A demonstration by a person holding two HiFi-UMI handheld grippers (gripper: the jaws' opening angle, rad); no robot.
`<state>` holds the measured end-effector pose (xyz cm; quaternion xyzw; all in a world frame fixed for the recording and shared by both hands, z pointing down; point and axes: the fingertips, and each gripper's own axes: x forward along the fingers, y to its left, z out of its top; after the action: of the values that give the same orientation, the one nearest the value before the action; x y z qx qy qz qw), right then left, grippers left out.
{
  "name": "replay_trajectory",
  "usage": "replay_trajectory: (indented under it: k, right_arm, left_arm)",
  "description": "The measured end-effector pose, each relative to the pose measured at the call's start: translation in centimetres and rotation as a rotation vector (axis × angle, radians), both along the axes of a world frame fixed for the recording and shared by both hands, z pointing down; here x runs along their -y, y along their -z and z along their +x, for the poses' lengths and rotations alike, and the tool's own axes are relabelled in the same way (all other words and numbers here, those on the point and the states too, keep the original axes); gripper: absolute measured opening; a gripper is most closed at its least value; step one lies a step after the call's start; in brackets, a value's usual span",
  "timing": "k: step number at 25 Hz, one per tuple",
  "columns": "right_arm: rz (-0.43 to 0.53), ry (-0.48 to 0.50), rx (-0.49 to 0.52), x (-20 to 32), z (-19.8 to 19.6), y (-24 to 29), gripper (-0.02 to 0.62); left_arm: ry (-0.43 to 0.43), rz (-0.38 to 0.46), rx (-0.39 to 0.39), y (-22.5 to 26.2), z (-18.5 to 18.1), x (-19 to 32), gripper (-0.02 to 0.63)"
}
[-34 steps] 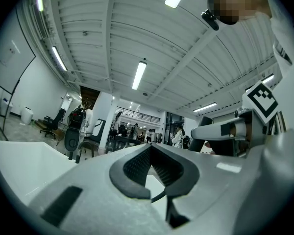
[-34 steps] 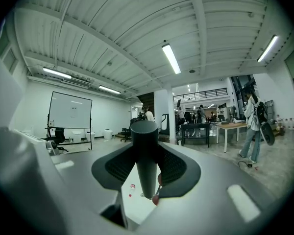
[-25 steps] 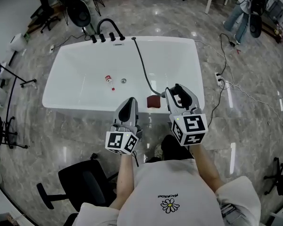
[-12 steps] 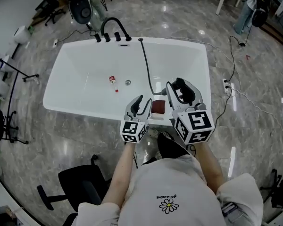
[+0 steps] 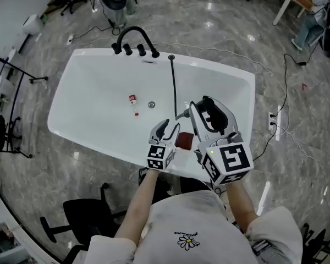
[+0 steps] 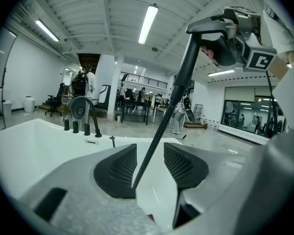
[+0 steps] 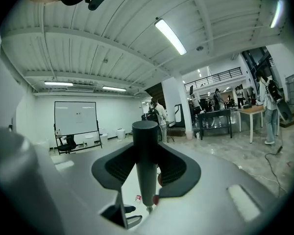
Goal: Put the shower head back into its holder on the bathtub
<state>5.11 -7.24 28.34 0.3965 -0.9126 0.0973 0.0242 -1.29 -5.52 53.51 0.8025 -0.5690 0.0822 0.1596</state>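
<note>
- The carrying step is under way: the right gripper (image 5: 201, 106) is clamping the dark grey cylindrical shower head (image 7: 146, 165) above the white bathtub's (image 5: 220, 66) near side, well apart from the far-rim holder (image 5: 171, 56).
- The left gripper (image 5: 170, 126) has just been opening its jaws; the black ribbed hose (image 6: 159, 131) is running between them unpinched.
- Next, probably: carrying the head across and lining it up with the holder.

Bathtub (image 5: 93, 92) gleams glossy (hose (image 5: 174, 89) ribbed, matt black).

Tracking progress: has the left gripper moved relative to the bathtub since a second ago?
Yes: the left gripper went from outside the bathtub's near rim to over it; its jaws have just been opening, the hose between them.
</note>
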Motion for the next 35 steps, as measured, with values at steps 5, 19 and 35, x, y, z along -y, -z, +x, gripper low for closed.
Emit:
replay_trajectory:
  k: [5, 19, 35]
  right_arm:
    - [-0.033, 0.020, 0.009, 4.9, -1.9, -1.1, 0.138]
    - [0.004, -0.118, 0.070, 10.7, -4.2, 6.3, 0.138]
    - [-0.056, -0.087, 0.152, 10.8, -2.6, 6.8, 0.138]
  left_arm:
    - [-0.030, -0.045, 0.017, -2.4, -0.7, 4.4, 0.169]
    - [-0.192, -0.385, 0.042, -19.7, -2.1, 10.7, 0.168]
    - [-0.067, -0.399, 0.101, -22.7, -5.2, 14.4, 0.060]
